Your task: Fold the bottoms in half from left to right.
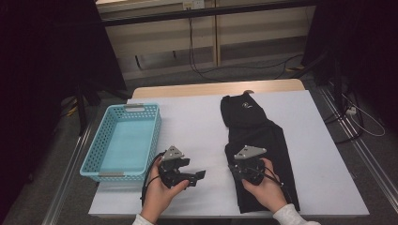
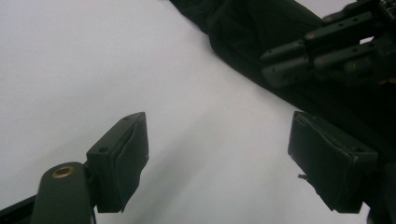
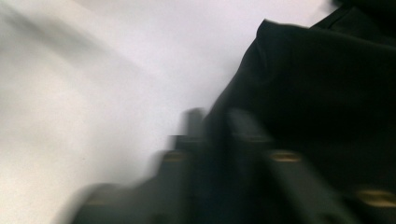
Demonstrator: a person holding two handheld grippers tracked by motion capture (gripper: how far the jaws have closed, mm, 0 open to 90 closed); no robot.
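A light blue basket [image 1: 123,140] sits left of the black garment [image 1: 256,140], which lies lengthwise on the white table [image 1: 197,122]. The left gripper [image 1: 195,177] hovers released between basket and garment. The right gripper [image 1: 237,169] is clenched on the garment's left edge.

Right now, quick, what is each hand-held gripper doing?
Left hand-held gripper: open, nothing between its jaws, above the white table.
Right hand-held gripper: shut at the edge of the black garment; a pinch of cloth cannot be told.
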